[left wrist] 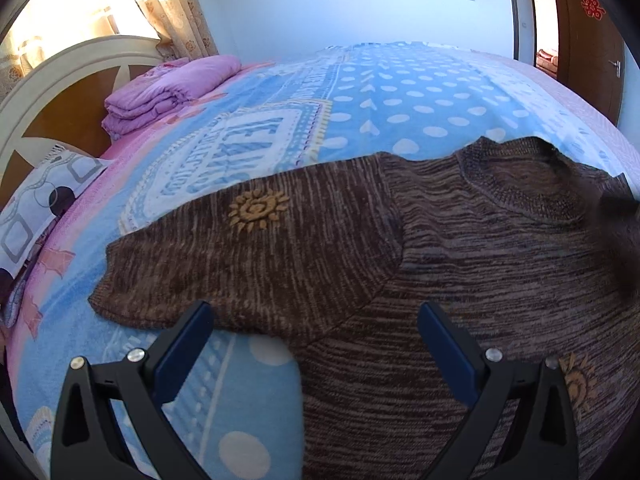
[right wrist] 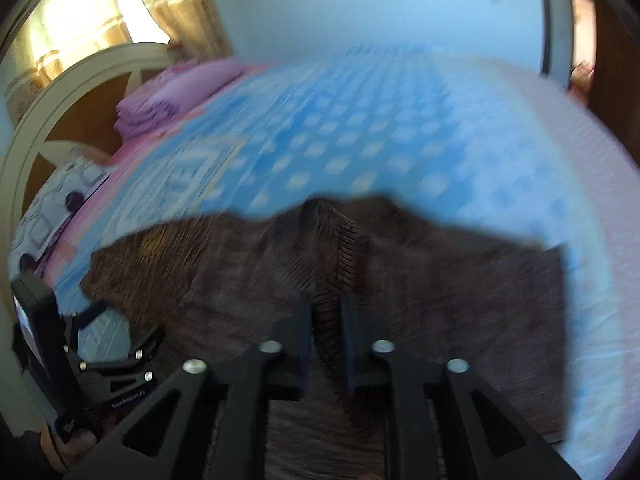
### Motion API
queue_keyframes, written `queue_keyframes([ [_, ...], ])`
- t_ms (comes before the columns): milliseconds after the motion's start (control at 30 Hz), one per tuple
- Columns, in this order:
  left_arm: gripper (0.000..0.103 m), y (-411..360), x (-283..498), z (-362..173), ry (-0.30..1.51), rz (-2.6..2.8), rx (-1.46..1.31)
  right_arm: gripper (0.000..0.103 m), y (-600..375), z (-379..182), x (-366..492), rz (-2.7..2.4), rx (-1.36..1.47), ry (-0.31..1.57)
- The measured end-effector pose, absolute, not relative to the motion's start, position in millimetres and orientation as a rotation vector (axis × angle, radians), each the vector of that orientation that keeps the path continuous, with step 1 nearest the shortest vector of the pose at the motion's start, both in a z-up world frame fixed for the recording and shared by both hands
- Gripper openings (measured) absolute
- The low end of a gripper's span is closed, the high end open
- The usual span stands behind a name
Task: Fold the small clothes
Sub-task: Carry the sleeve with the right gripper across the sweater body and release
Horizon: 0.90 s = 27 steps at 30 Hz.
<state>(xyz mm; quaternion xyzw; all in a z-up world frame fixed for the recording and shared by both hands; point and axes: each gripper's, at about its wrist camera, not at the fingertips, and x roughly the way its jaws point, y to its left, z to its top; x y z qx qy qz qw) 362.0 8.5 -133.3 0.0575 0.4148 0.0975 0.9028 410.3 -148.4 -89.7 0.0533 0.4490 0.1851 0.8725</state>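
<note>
A brown knitted sweater (left wrist: 480, 260) lies flat on the blue blanket (left wrist: 400, 100), collar (left wrist: 520, 176) away from me and left sleeve spread out with a yellow sun motif (left wrist: 258, 210). My left gripper (left wrist: 316, 312) hovers wide open over the sleeve's underarm, with nothing pinched. In the blurred right wrist view, my right gripper (right wrist: 326, 308) has its jaws a narrow gap apart. A raised, pleated ridge of the sweater (right wrist: 460, 300) fills that gap. The left gripper (right wrist: 100, 340) and the hand holding it also show at the lower left of that view.
A folded purple quilt (left wrist: 168, 88) and a patterned pillow (left wrist: 40, 208) lie by the cream headboard (left wrist: 52, 92) at the left. Curtains hang behind it. A brown door (left wrist: 588, 40) stands at the far right, past the bed's edge.
</note>
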Motion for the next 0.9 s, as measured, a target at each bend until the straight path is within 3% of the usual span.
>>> queue_keyframes([
  [67,0.103,9,358,-126,0.847,0.187,0.130,0.040,-138,-108,400,0.430,0.126,0.965],
  [233,0.103,-7,355,-106,0.825,0.119,0.149,0.040,-165,-120,347,0.436,0.029,0.959],
  [333,0.103,-38,358,-97,0.834,0.032,0.149,0.046,-215,-117,320,0.377,0.026,0.936],
  [567,0.103,-117,372,-107,0.831,-0.030,0.248,0.047,-308,-121,285,0.140,0.070,0.889],
  [900,0.103,-144,380,-143,0.835,0.089,0.437,0.047,-315,-152,294,0.086,0.054,0.904],
])
